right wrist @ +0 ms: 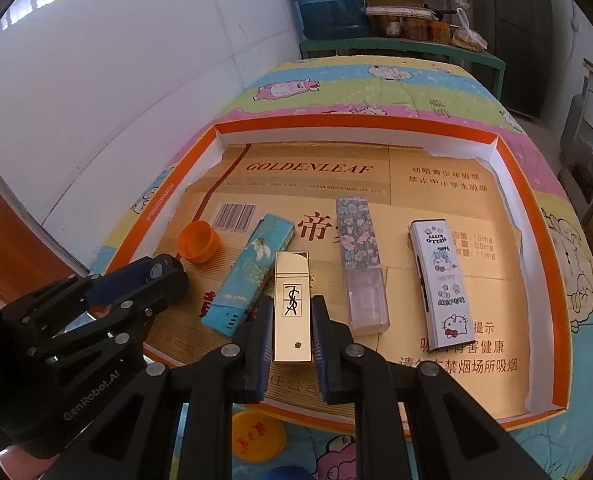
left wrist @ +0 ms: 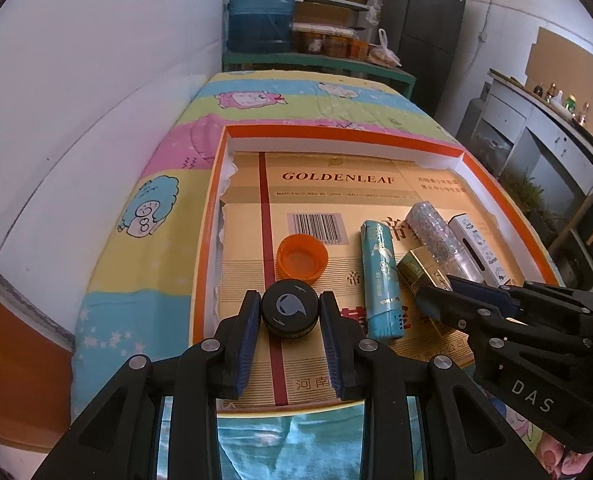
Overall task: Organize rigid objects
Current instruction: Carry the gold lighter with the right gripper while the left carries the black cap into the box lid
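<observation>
Soft daylight, sharp focus, strong fisheye edge bending.

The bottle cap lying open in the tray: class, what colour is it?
Orange. The bottle cap shows best in the left wrist view, open side up.

left tool (left wrist: 290,314): clamped, angled down | right tool (right wrist: 292,320): clamped, angled down

Gold rectangular lighter (left wrist: 414,270) mostly hidden behind right hand-held gripper (left wrist: 436,296) in left wrist view. Yellow round disc (right wrist: 258,434) and blue round object (right wrist: 292,474) on bed partly covered by gripper frame, latter cut by bottom edge. Small print under GOLDENLEAF on cardboard liner (left wrist: 328,194) unreadable. Shelf jars (left wrist: 328,42) blurred.
</observation>
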`<act>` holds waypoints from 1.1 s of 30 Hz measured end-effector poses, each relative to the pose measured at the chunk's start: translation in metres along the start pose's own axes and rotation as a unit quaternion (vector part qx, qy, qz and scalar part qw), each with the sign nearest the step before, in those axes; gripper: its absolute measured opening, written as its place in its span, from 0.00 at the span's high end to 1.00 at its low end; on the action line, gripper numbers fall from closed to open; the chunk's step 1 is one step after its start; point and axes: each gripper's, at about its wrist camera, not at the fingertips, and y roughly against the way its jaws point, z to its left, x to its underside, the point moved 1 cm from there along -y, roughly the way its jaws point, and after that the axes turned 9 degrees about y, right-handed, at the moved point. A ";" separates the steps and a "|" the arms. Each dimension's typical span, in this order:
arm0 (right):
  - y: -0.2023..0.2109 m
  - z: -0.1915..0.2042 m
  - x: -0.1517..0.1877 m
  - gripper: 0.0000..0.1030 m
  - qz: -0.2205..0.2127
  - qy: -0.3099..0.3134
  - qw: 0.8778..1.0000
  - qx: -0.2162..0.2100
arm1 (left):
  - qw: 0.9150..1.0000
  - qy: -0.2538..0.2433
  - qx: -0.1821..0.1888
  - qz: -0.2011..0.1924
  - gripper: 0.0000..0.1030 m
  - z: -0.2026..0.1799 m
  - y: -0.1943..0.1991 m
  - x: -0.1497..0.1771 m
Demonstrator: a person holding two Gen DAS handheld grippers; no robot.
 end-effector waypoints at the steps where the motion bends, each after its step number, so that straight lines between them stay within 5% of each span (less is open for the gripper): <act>1: -0.001 0.000 0.001 0.82 0.001 0.000 1.000 0.000 | 1.000 -0.001 -0.001 0.000 0.70 0.000 0.000 0.000; 33: 0.014 0.001 0.003 0.78 -0.012 -0.009 1.000 -0.006 | 1.000 0.006 0.011 -0.013 0.68 0.002 0.013 -0.001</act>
